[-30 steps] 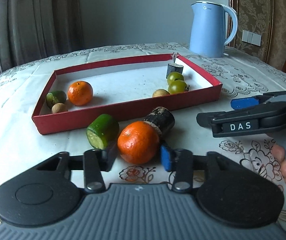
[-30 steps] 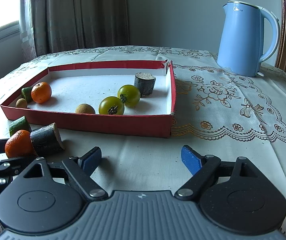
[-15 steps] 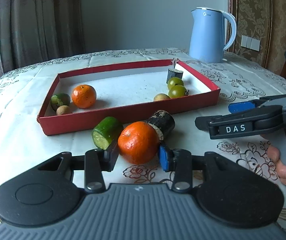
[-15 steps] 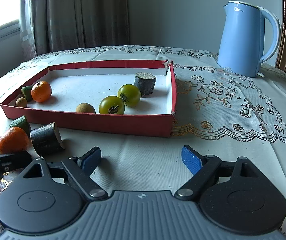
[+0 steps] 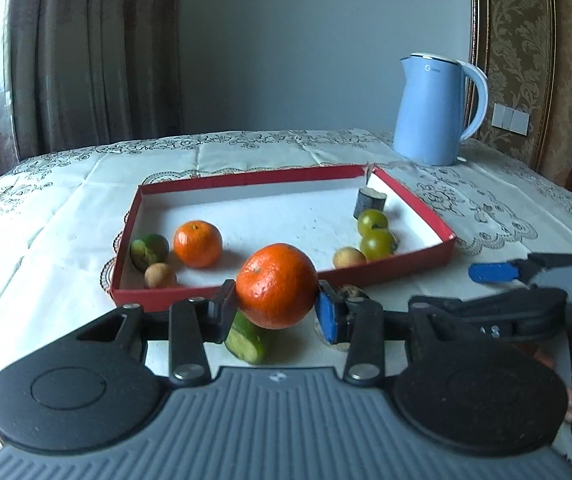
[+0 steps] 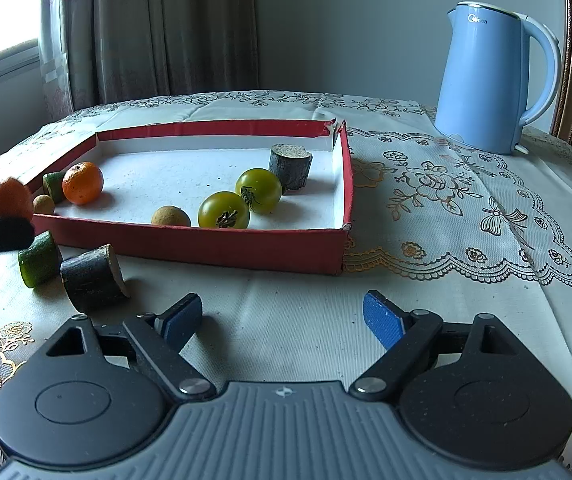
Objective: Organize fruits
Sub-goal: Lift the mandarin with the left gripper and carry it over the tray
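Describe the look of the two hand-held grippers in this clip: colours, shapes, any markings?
Both look alike. The left hand-held gripper and right hand-held gripper each have a grey ribbed body with a small emblem, two round black discs, black linkage arms with silver pivot screws, and blue pads on the fingers. No cables or sleeves show clearly.

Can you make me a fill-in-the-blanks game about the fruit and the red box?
1. The left gripper is squeezing a fruit whose color is ____.
2. The number of green tomatoes inside the red tray is ____.
3. The cucumber piece lies outside the tray, on the ____.
4. The right gripper holds nothing, and its jaws are ____.

Missing words: orange; two; tablecloth; open
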Demonstrator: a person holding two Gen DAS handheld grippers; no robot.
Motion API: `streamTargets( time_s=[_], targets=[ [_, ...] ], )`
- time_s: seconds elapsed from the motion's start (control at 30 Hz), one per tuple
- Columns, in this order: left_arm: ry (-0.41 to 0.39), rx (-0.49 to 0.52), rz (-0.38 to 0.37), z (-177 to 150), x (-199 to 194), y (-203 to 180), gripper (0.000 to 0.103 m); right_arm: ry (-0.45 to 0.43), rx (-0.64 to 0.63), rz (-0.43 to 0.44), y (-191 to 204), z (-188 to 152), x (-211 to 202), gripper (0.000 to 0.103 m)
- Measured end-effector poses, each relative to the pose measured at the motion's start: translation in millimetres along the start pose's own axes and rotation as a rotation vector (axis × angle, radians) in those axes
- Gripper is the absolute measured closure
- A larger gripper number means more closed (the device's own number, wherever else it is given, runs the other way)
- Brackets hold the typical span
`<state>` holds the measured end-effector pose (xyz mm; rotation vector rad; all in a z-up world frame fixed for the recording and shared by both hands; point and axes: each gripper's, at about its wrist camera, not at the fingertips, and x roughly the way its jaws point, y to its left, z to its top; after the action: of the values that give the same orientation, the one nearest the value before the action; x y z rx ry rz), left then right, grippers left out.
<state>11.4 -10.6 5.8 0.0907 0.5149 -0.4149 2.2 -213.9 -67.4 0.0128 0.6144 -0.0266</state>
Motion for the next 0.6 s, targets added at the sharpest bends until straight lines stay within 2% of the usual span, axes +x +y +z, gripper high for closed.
streamTargets(
  time_s=[0.27,0.6],
  targets=[
    [-0.009,0.011,0.015,23.5,25.9,3.8,0.065,0.0,0.0,0.0,0.4,-0.1,0.1,0.015],
    [0.046,-0.003,0.024,42.9,73.0,8.8,0.065,0.001,-0.001,0.0,0.5,0.1,0.1,0.015]
  ],
)
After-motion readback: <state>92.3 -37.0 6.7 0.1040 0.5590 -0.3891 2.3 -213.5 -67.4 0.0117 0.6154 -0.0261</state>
